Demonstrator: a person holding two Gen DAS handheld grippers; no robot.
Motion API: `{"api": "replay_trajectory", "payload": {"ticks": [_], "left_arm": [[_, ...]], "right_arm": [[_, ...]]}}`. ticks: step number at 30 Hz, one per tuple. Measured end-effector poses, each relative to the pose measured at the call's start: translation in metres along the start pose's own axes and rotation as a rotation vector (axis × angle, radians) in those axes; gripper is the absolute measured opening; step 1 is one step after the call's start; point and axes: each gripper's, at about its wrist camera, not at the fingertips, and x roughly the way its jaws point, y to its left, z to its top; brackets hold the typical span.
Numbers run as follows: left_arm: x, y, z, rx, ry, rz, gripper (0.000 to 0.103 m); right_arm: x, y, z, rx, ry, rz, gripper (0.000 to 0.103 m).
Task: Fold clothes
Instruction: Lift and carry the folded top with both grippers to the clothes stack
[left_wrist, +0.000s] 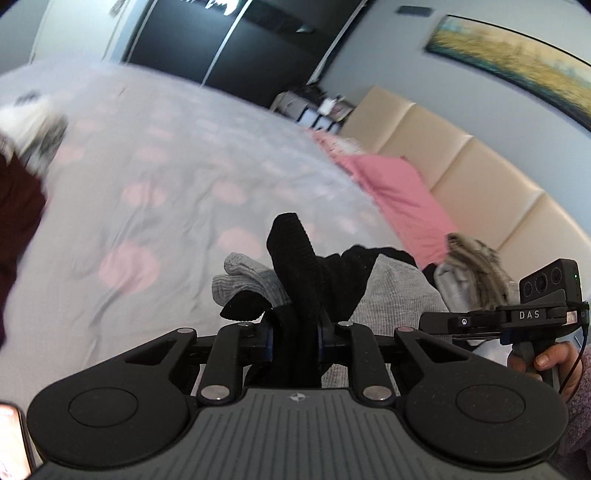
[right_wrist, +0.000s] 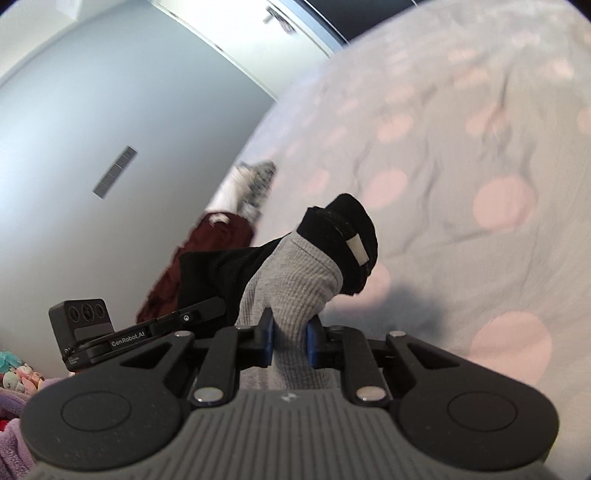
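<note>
Gripping a grey-and-black garment (left_wrist: 391, 291) in both tongs: left tongs (left_wrist: 295, 332) pinching its black ribbed edge, right tongs (right_wrist: 290, 341) clamping its grey knit. Hanging bunched above the bed (left_wrist: 177, 177), clear of it. Risking, likely, a slipped hem or skewed fold from uneven tension. Lying beyond: a maroon garment (right_wrist: 207, 251).

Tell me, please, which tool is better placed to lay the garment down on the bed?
Probably the right tool: it grips the grey-and-black garment above open bedspread, whereas the left tool pinches only black trim.
</note>
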Motion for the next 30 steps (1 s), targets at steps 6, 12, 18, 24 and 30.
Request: {"api": "replay_trajectory", "payload": {"ticks": [6,12,18,24,30], "left_arm": [[-0.007,-0.067,0.033,0.079,-0.041,-0.090,0.017],[0.014,-0.167,0.078,0.197,-0.025,-0.209,0.017],[0.060,-0.285,0.106,0.322,-0.028,-0.324,0.017],[0.125,-0.380,0.104,0.420,-0.006,-0.402,0.016],[0.190,-0.419,0.100,0.452,0.047,-0.413,0.016]], "right_arm": [[-0.076,0.024,0.014,-0.015,-0.099,0.003,0.019],[-0.184,0.027,0.038,-0.036,-0.212,-0.066,0.019],[-0.302,0.015,0.061,-0.074,-0.356,-0.205,0.019],[-0.396,-0.019,0.078,-0.072,-0.454,-0.345,0.019],[-0.456,-0.069,0.094,-0.013,-0.497,-0.476,0.019]]}}
